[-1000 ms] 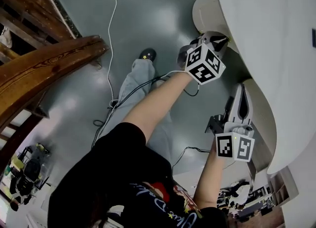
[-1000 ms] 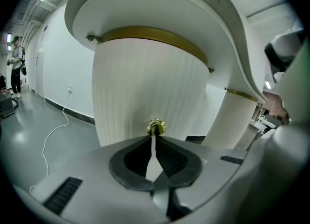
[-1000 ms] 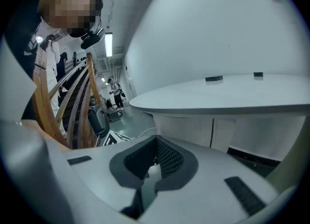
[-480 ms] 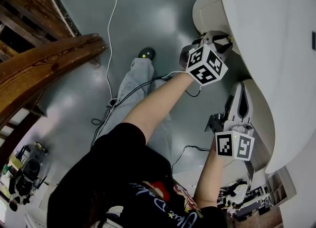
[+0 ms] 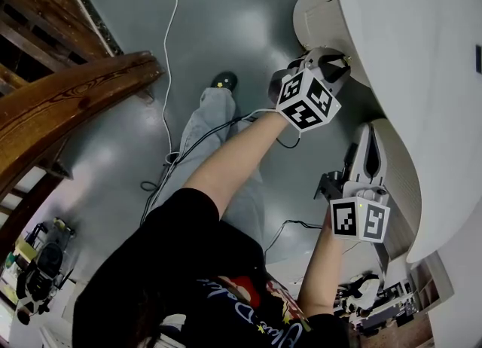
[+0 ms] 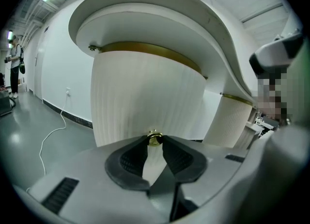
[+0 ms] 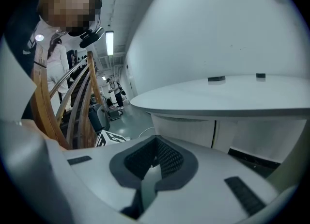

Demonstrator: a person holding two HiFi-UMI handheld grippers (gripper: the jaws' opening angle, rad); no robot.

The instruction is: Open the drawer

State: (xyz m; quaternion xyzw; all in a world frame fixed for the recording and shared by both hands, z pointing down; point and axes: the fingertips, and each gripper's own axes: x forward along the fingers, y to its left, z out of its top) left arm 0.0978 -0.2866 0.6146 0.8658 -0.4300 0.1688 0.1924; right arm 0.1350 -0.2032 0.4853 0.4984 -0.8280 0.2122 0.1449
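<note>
A white ribbed, rounded drawer front [image 6: 145,97] with a gold trim sits under a curved white top [image 5: 392,30]. At its lower middle is a small brass knob [image 6: 154,139]. My left gripper [image 6: 155,137] [image 5: 339,60] points at it. Its jaws have just been opening, and the knob sits between the fingertips without a clear squeeze. My right gripper [image 5: 367,135] [image 7: 156,141] hangs lower beside a second white rounded unit [image 5: 407,181]. Its pads meet with nothing between them.
A curved wooden railing [image 5: 68,105] runs along the left of the head view. A white cable [image 5: 169,30] lies on the grey floor, near the person's shoe [image 5: 224,81]. Another ribbed column [image 6: 232,121] stands to the right. A person [image 6: 14,65] stands far off.
In the head view the left gripper's marker cube has shifted a little to the left. The right gripper has kept still.
</note>
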